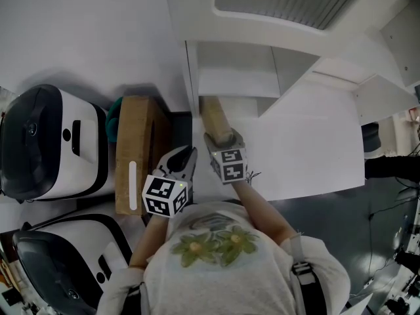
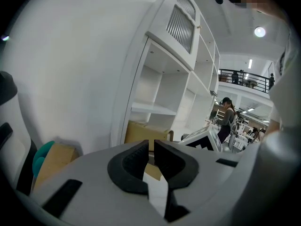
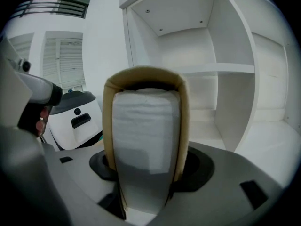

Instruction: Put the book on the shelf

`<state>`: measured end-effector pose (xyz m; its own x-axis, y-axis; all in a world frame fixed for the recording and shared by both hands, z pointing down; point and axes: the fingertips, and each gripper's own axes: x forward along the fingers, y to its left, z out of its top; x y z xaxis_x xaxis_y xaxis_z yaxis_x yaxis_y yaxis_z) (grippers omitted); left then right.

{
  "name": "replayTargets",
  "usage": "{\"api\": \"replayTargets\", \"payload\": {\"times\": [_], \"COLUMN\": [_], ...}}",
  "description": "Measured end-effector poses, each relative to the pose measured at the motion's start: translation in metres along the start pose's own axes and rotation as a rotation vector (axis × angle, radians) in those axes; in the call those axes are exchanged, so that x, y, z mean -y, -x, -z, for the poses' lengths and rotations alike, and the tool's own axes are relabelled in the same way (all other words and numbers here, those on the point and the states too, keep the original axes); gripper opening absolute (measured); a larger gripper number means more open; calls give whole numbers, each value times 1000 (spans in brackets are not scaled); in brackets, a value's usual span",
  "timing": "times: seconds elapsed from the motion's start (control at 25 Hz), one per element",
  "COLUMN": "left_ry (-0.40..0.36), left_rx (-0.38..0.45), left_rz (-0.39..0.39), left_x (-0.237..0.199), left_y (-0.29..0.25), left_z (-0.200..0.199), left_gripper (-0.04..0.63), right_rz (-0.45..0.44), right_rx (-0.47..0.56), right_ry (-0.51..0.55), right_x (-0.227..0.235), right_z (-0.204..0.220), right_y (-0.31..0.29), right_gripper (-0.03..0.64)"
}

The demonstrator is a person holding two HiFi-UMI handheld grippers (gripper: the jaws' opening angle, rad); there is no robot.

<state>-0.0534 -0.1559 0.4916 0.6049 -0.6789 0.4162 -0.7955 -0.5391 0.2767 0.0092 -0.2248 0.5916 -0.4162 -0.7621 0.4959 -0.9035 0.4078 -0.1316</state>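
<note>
Right gripper: jaws gripping the book, one pad on each tan cover. The white page edge faces the camera and the spine points away. Clamping across the covers keeps the pages shut and the book stiff, so it can be steered as one block.

Book is upright on edge and angled slightly downward. In the head view its far end sits at the mouth of the lowest bay of the shelf, close beside the bay's left wall. I cannot tell whether it touches the bay's floor. Held on edge, probably so it goes in standing against that wall.

Left gripper: jaws all but closed, only a slit between the pads, nothing in them. It hangs just left of the right gripper, behind the book, apart from it. Likely kept back to leave the bay clear.

Outward: the bays in view are bare. A brown box stands just left of the shelf, with something teal at its far corner. White machines lie further left.

Judgement: placing step, nearly done. Release comes once the book is seated.
</note>
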Motion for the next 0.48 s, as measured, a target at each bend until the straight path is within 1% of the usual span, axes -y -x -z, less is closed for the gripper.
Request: {"api": "replayTargets", "payload": {"times": [0.48], "left_ry": [10], "left_rx": [-11], "left_rz": [-12], "left_x": [-3], "left_y": [-2], "left_z": [4], "left_gripper": [57], "right_rz": [-39], "right_rx": [-19], "right_ry": [21], "right_x": [3], "right_z": [-7], "right_y": [-22], "right_gripper": [288]}}
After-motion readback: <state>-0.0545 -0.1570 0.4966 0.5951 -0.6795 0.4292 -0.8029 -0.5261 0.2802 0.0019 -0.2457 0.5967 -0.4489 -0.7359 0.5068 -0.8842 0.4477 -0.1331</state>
